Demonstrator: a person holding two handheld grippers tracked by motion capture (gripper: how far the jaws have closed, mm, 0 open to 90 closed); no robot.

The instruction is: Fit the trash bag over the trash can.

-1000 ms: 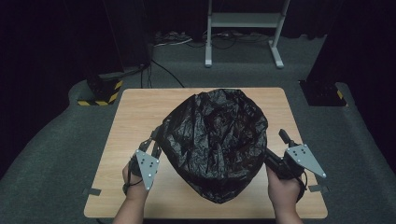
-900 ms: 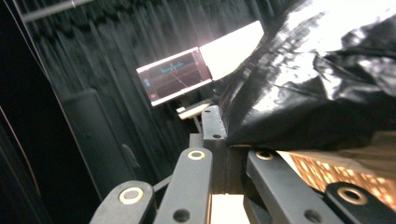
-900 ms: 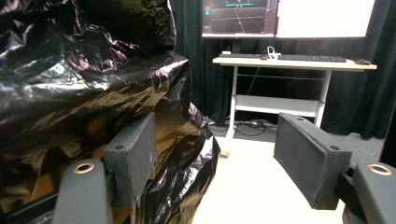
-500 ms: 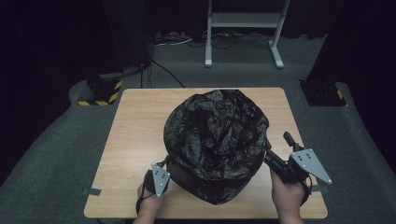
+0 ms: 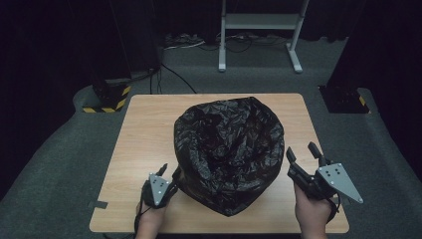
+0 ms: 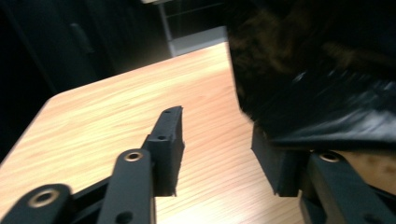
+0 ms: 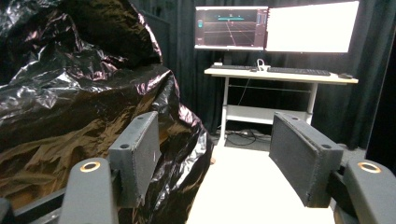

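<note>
1. The left tool [image 5: 166, 175] is sitting low at the bench's near edge, toward the near-left corner, right against the near-left flank of the black plastic bag [image 5: 229, 149]. Its jaws have just been opening, and in the left gripper view they are standing apart with bare wood showing between them, gripping nothing.

2. The left gripper view is giving the close detail: the bag [image 6: 317, 70] is bulging over the jaw on that side and seems to be brushing its tip, while the other jaw is pointing out over open bench [image 6: 107, 116].

3. The right tool [image 5: 302, 155] is hovering by the near-right corner, just beside the bag's right flank, jaws wide and easing slightly inward, holding nothing.

4. The right gripper view is showing crinkled film [image 7: 70, 93] just past the jaw nearest the bag, and clear bench in the gap.

5. The bag itself is occupying the bench's middle, puffed up, its long axis running from the near edge toward the far edge, narrowing to a point at the near edge.

6. The relation that matters: the bag is lying between the two tools, inward from each, and the left one looks nearer.

7. Far off, the right gripper view is catching a desk [image 7: 280, 77] with two lit monitors [image 7: 275, 28]; the high view is showing the desk's legs.
</note>
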